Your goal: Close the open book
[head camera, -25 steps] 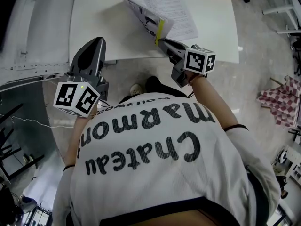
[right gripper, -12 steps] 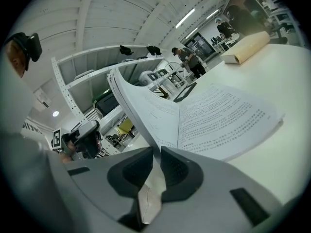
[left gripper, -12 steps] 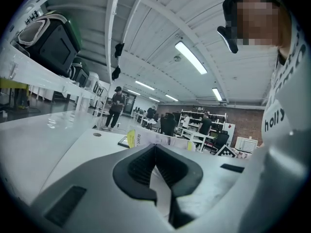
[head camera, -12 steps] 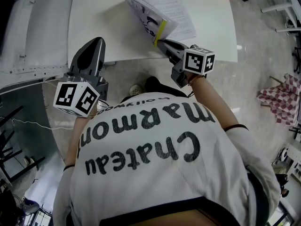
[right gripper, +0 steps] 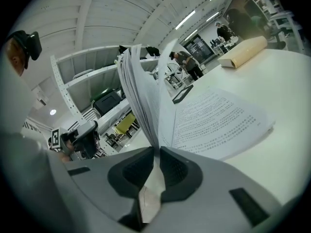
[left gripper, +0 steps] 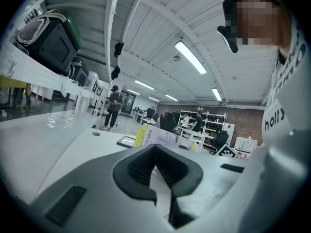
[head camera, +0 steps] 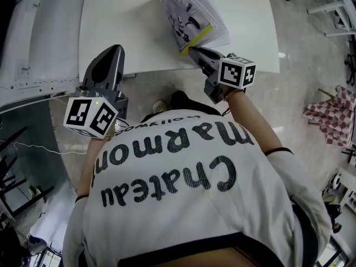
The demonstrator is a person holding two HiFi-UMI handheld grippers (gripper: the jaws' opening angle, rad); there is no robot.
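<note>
Right gripper [head camera: 192,50], jaws just closing, clamps the book's [head camera: 192,15] upright leaves left of its flat half; left gripper [head camera: 113,52] is shut, empty.

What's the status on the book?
Right gripper jaws just closing, pinching raised half of the book. Left gripper shut, empty. Book upright mid-fold, not closed; nothing on its flat pages.

A white counter [head camera: 122,26] carries an open book [head camera: 192,15] near its front edge. One printed page lies flat on the surface and the other leaves stand up. Farther back lie a dark flat slab [right gripper: 182,93] and a tan block [right gripper: 243,52].
</note>
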